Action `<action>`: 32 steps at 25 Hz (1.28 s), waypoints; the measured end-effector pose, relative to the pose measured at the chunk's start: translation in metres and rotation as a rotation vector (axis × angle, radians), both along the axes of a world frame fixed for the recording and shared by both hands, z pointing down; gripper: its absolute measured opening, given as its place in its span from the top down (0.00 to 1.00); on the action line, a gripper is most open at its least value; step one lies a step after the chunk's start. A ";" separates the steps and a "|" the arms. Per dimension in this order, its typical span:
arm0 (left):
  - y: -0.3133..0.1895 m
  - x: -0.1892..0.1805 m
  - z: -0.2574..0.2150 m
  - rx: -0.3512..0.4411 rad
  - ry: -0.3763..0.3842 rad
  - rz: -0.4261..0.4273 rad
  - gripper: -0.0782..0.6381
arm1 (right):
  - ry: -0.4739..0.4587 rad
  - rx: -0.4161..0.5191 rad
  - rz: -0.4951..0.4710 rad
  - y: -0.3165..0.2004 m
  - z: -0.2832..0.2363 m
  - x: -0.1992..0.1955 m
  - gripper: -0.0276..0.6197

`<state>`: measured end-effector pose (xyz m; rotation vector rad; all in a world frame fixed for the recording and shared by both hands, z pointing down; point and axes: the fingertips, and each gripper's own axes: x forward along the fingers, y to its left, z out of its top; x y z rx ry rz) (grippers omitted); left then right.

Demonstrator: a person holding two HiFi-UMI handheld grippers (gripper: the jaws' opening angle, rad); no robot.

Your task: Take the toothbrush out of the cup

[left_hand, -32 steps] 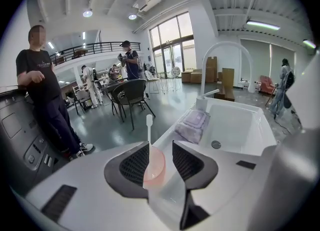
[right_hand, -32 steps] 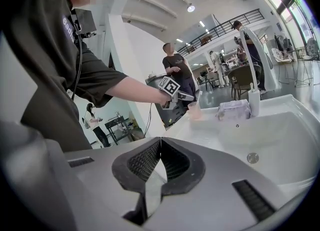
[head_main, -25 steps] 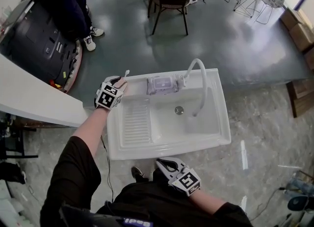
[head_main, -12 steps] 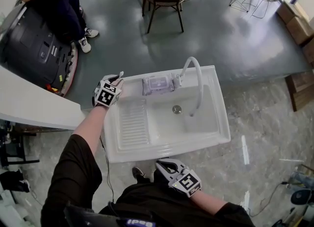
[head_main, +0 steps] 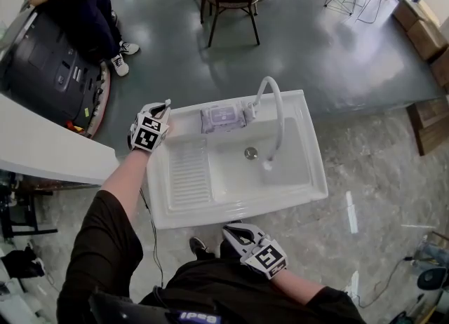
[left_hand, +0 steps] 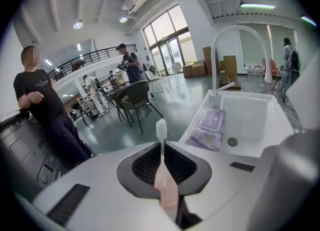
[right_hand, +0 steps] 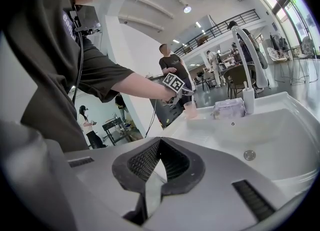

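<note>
Left gripper (left_hand: 163, 145) jaws have just been closing and now pinch the toothbrush (left_hand: 161, 129) handle, head up past the tips, axis near-upright over the cup (right_hand: 190, 109) at the sink's (head_main: 238, 210) back-left corner, so pull upward; right gripper (right_hand: 156, 142) shut, empty, well apart.

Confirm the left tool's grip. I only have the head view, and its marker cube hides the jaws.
Observer: In the left gripper view the left tool has just been closing, and its jaws now clamp the toothbrush handle, with the bristles poking out beyond them.
Operator: Find the cup.
Observer: The right gripper view shows a pink cup on the sink rim, just under the left tool.
Operator: Check the right tool.
Observer: Right gripper view: the right tool is shut, nothing between its jaws.
</note>
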<state>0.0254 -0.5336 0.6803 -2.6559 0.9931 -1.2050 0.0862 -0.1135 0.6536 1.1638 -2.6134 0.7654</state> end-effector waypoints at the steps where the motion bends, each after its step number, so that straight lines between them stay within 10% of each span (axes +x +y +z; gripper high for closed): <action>1: 0.003 0.001 -0.005 0.003 0.007 0.003 0.85 | -0.001 0.001 -0.002 0.000 -0.002 -0.001 0.94; 32: 0.115 -0.020 -0.117 0.125 0.191 0.087 0.85 | 0.038 0.086 -0.052 0.026 -0.053 -0.029 0.94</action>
